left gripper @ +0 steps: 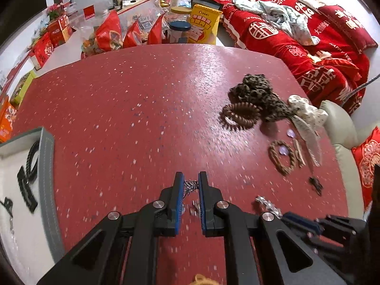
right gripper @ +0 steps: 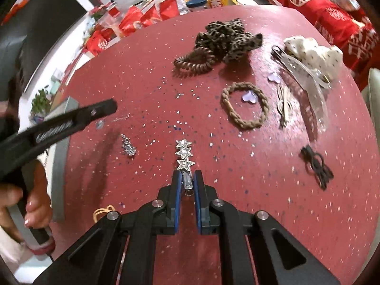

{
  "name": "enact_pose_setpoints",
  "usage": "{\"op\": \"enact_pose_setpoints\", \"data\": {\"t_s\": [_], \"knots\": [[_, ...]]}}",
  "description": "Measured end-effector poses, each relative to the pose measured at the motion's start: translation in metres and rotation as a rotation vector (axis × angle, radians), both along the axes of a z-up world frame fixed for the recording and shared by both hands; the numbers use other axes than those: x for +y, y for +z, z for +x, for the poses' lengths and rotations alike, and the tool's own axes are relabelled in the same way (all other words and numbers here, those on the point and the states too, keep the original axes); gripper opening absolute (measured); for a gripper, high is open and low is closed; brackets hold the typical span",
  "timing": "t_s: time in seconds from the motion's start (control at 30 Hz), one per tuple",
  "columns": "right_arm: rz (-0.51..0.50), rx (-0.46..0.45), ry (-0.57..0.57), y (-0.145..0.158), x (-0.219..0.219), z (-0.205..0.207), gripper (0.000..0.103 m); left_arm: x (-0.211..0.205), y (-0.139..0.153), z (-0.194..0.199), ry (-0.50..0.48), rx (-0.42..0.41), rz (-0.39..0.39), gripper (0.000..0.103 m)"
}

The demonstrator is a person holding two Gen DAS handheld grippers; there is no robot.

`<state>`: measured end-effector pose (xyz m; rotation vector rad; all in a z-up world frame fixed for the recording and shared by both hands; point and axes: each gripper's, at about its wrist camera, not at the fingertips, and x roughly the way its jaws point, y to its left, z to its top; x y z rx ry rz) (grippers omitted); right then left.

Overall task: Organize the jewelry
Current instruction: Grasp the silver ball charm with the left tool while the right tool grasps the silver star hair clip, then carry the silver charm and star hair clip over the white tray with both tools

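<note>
My left gripper [left gripper: 191, 185] is closed on a tangle of thin silver chain [left gripper: 190, 186], held above the red speckled table [left gripper: 133, 99]. My right gripper [right gripper: 187, 182] is closed on the metal end of a star hair clip [right gripper: 184, 153], whose three stars stick out past the tips. Beyond lie a braided hair tie [right gripper: 244, 108] around a lilac heart [right gripper: 249, 95], a brown spiral hair tie [right gripper: 194, 60] and a leopard scrunchie [right gripper: 225, 39]. A grey-edged tray [left gripper: 46, 178] with a black hair clip [left gripper: 26, 187] inside is at my left.

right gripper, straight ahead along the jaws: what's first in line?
The right gripper is shut on the star hair clip, which sticks out ahead. Beyond its tip lies bare red tabletop. The braided hair tie sits off to the right, probably outside the line; depth is uncertain.
</note>
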<state>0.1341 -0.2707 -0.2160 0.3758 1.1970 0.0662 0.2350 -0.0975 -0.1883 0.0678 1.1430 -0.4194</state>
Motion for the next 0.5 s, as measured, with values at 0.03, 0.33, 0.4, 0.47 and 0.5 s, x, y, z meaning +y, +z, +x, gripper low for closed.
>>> {"op": "enact_pose_setpoints", "data": {"t_s": [0.03,0.33,0.4,0.47,0.5], "knots": [[0.005,0.004,-0.003,0.0,0.001,-0.004,0.011,0.003,0.004,-0.005,-0.001,0.004,-0.007,0.013],[0.011,0.047,-0.027,0.007,0.009,-0.029,0.011,0.033,0.029,-0.05,-0.001,0.018,-0.02,0.013],[0.014,0.055,-0.034,0.01,0.012,-0.034,0.011,0.042,0.033,-0.059,0.003,0.029,-0.022,0.013],[0.014,0.06,-0.037,0.014,0.014,-0.038,0.011,0.051,0.038,-0.066,0.012,0.039,-0.027,0.013],[0.014,0.062,-0.037,0.016,0.015,-0.038,0.011,0.056,0.041,-0.07,0.017,0.042,-0.029,0.013]]}}
